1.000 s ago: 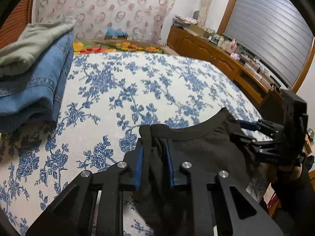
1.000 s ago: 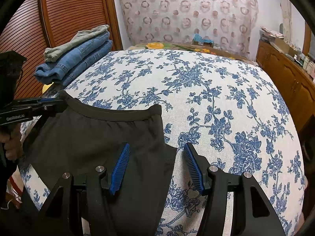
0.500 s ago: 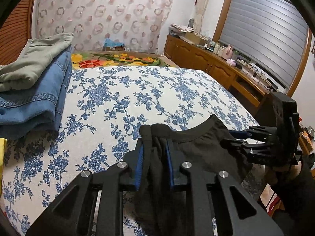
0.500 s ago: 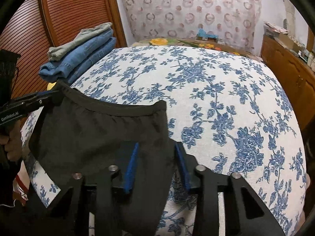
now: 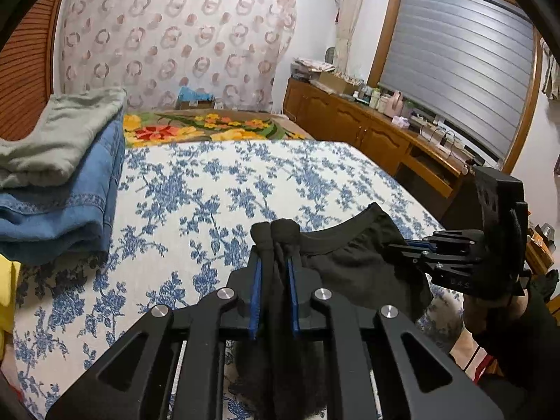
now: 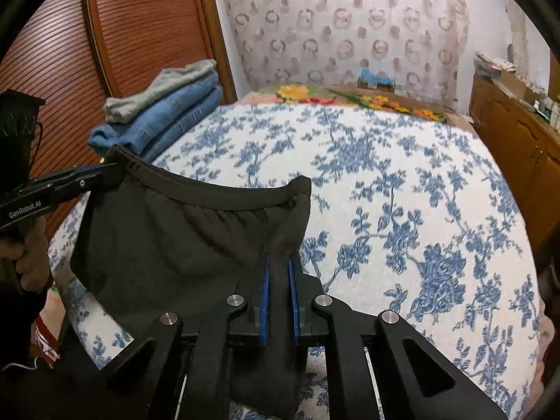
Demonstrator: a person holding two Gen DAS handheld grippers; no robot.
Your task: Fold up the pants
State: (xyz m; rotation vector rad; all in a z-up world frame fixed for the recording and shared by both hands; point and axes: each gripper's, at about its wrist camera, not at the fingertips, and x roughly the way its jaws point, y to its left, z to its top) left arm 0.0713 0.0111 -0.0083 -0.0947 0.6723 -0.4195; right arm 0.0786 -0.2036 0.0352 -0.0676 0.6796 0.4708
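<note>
Black pants (image 5: 350,262) hang by their elastic waistband just above the blue-flowered bed cover (image 5: 210,189). My left gripper (image 5: 274,266) is closing tighter on the bunched left corner of the waistband, which sits between its blue pads. In the right wrist view my right gripper (image 6: 278,266) is closing on the cloth just below the waistband's right corner, its pads pressing on the black pants (image 6: 192,238). Each gripper shows in the other's view: the right gripper (image 5: 413,245) at the far edge, the left gripper (image 6: 105,171) at the waistband's left end. The pants' legs are hidden below.
A stack of folded jeans topped by a grey-green garment (image 5: 59,182) lies at the bed's left side, also the folded stack (image 6: 161,119). A wooden cabinet (image 5: 367,129) with clutter runs along the right. A slatted wooden door (image 6: 122,35) stands on the left.
My right gripper's jaws went from wide open to shut on the pants' right side. The left gripper rose a little with its corner, and the waistband now hangs stretched between both.
</note>
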